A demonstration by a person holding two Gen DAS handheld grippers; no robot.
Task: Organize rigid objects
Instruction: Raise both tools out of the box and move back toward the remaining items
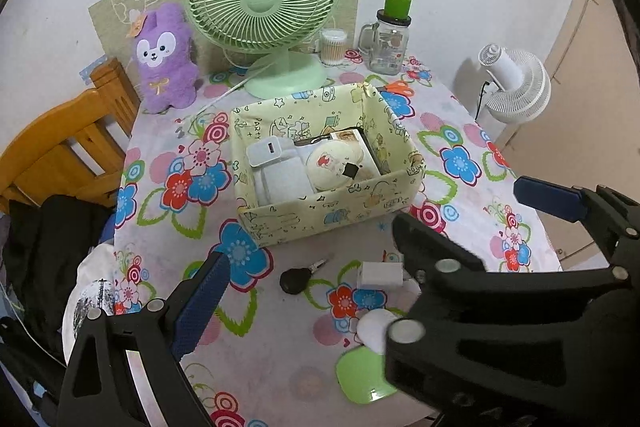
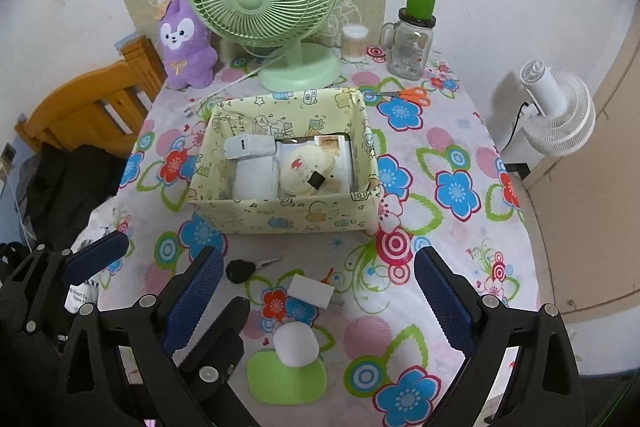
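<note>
Blue-padded jaws of the right gripper (image 2: 320, 291) stand wide and empty above the near table edge; the left gripper (image 2: 140, 259) beside it is wide and empty too. Under them lie a white charger block (image 2: 311, 290), a black car key (image 2: 241, 270), a white round puck (image 2: 296, 343) and a green flat case (image 2: 286, 375), all loose on the floral cloth (image 2: 460, 235). The fabric bin (image 2: 280, 215), part filled, sits just beyond.

Risks: both grippers crowd one patch and may collide; puck rests touching the case, so gripping one could drag the other; the flat key may slip the pads.
</note>
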